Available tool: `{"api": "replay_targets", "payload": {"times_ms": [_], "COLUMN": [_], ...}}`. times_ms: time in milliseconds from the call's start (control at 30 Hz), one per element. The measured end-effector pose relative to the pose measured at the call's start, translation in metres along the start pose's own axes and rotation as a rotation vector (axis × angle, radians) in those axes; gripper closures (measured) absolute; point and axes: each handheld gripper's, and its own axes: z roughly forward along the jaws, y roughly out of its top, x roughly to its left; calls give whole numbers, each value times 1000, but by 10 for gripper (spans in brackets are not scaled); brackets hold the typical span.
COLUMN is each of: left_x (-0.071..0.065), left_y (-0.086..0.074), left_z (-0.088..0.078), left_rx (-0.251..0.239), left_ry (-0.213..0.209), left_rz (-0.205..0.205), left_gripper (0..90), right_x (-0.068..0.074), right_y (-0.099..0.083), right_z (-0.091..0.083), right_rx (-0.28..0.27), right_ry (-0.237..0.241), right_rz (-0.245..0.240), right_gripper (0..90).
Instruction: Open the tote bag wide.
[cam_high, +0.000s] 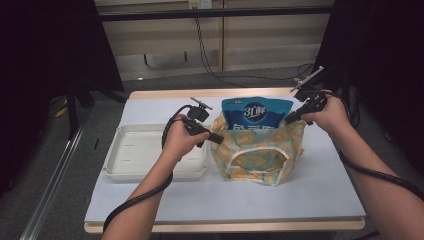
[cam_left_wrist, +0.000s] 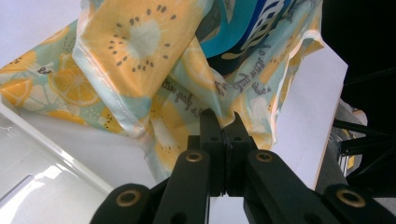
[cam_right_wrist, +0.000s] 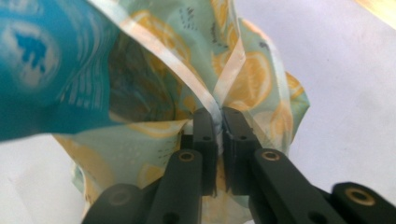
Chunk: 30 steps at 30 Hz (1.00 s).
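Lemon-print fabric bag (cam_high: 257, 150) stands mid-table on the white sheet, just right of the white tray (cam_high: 131, 152), with a blue packet (cam_high: 256, 112) upright inside, its top clear of the rim. Left gripper (cam_high: 216, 139) is clamped on the bag's left rim; right gripper (cam_high: 291, 117) is pinched on a rim seam at the right. Step in hand, by my reading: holding the mouth spread around the packet. Next probably calls for lifting both edges evenly; how deep the packet sits is unclear.

Lemon-print bag (cam_high: 257, 152) upright on table, blue packet (cam_high: 256, 113) sticking out
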Motion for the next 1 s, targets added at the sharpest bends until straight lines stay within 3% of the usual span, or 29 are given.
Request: {"api": "replay_targets", "payload": {"times_ms": [100,133,367,400,433,500,567,600,867,1000], "left_x": [0,1,2,3,1,1,0,1,-3,-2], "left_y": [-2,-2,-10,-11,-13,-15,-17,-18,-26,-31], "left_z": [3,4,13,15,17,19,22,21,27,28], "left_rx": [1,12,0,8,1,3,-12,3,-20,-13], "left_ry": [-5,-5,-12,1,10,18,20,20,28,25], "left_rz": [-7,5,-15,3,-11,5,-10,7,-1,13], "left_gripper": [898,898,900,900,900,900,899,899,900,900], "right_x": [-5,-8,-19,-20,-22,-25,-28,-29,-36,-38], "right_y": [2,3,7,7,7,6,5,4,-4,-7], "right_z": [-3,-4,2,4,7,12,17,20,32,35], "right_rx": [-23,-22,-50,-50,-54,-60,-57,-53,-48,-39], "right_ry": [-1,1,1,-2,2,4,3,2,-3,-5], "right_rz": [51,57,129,148,164,188,196,196,257,268], "right_gripper": [874,875,879,881,882,885,888,890,894,895]}}
